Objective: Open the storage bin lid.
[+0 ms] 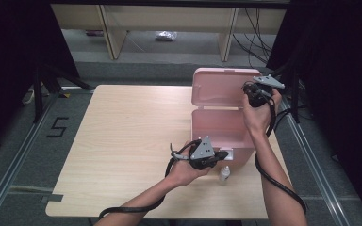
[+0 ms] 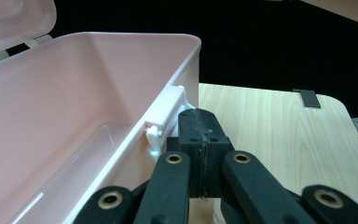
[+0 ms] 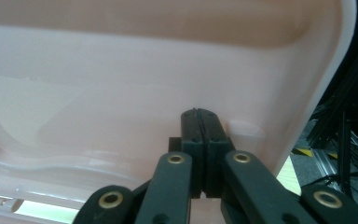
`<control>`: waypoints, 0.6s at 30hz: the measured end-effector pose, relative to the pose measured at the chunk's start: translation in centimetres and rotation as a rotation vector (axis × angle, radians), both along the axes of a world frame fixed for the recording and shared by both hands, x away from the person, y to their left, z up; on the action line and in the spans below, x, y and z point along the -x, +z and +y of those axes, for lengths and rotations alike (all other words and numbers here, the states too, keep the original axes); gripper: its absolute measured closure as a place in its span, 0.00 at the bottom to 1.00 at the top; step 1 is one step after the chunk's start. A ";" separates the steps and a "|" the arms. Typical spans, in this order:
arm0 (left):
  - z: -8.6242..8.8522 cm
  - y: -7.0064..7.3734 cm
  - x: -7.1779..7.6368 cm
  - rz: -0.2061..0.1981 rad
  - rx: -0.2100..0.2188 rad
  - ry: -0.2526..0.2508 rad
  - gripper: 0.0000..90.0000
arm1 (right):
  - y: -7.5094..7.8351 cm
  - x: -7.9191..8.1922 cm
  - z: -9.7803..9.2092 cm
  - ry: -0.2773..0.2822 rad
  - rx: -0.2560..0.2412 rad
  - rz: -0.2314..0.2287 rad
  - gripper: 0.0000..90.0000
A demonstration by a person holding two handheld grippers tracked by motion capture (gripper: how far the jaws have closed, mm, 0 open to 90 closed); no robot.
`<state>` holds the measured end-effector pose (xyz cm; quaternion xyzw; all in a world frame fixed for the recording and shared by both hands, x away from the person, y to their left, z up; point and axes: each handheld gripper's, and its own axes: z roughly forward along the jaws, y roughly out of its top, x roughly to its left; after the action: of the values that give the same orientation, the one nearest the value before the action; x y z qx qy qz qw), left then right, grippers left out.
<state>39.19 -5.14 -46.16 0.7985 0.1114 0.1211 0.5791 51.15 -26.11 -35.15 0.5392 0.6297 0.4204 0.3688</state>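
Observation:
A pink plastic box [image 1: 219,128] stands open at the right of the wooden table, its lid [image 1: 217,88] tilted up behind it. My left gripper [image 1: 224,154] is shut and empty at the box's front wall. In the left gripper view, its tips [image 2: 200,117] rest just beside the white latch [image 2: 164,120], with the hollow box [image 2: 74,93] to the left. My right gripper [image 1: 258,96] is held high at the lid's right edge. In the right gripper view, it [image 3: 200,116] is shut with its tips against the lid's inner face [image 3: 144,70].
A small white bottle [image 1: 224,174] stands on the table just in front of the box, under my left hand. The table's left half [image 1: 122,132] is bare wood. A "5" in tape [image 1: 56,127] marks the floor at left; cables [image 1: 257,35] hang at back right.

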 end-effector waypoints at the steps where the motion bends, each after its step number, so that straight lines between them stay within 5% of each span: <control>1: 0.0 0.0 0.0 0.000 0.000 0.000 1.00 | -0.1 0.0 0.0 -0.004 -0.003 0.004 1.00; 18: 0.0 0.0 0.0 0.000 -0.001 0.000 1.00 | -0.8 -0.9 0.1 -0.008 0.002 0.052 1.00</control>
<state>39.17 -5.14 -46.15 0.7989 0.1114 0.1212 0.5786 52.04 -25.97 -35.92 0.5521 0.6375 0.4039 0.3545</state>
